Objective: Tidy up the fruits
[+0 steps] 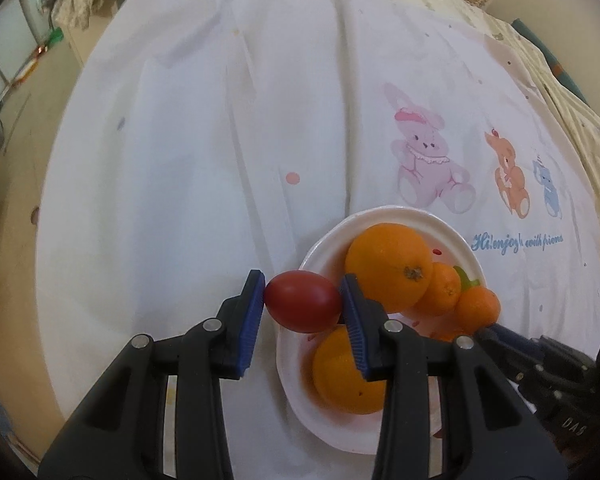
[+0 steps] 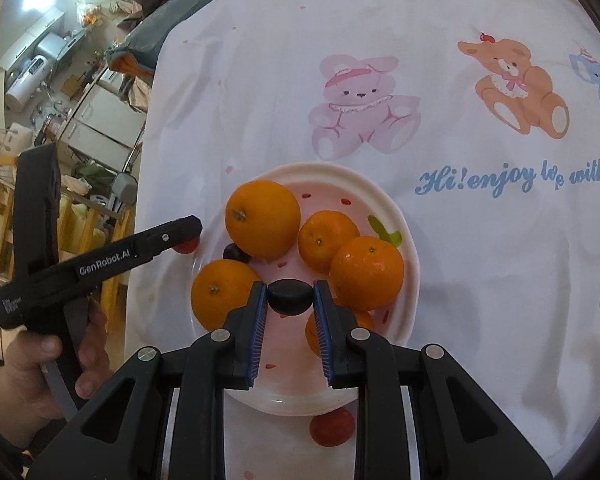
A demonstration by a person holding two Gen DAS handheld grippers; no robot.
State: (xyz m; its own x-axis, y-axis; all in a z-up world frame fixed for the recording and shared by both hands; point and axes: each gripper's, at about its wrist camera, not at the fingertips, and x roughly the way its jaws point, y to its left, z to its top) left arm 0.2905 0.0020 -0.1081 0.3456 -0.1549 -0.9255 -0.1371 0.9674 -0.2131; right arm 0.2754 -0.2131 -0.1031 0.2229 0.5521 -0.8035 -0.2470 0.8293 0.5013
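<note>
White cotton tablecloth (image 2: 260, 80), printed with cartoon bears, covers the table; kitchen clutter at nine o'clock. Left gripper (image 1: 303, 304) pinches a red tomato (image 1: 302, 302); right gripper (image 2: 291, 298) clamps a dark grape (image 2: 291, 297) above the plate (image 2: 396, 216) of oranges (image 2: 262, 218).

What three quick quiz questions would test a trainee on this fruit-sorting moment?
1. True or false: the left gripper is empty.
2. The right gripper grips: A) an orange, B) a dark grape, C) nothing?
3. Where does the loose red tomato lie relative to the plate?

Key: 1. False, it grips a red tomato. 2. B, the dark grape. 3. Outside it, on the cloth by the near rim.
</note>
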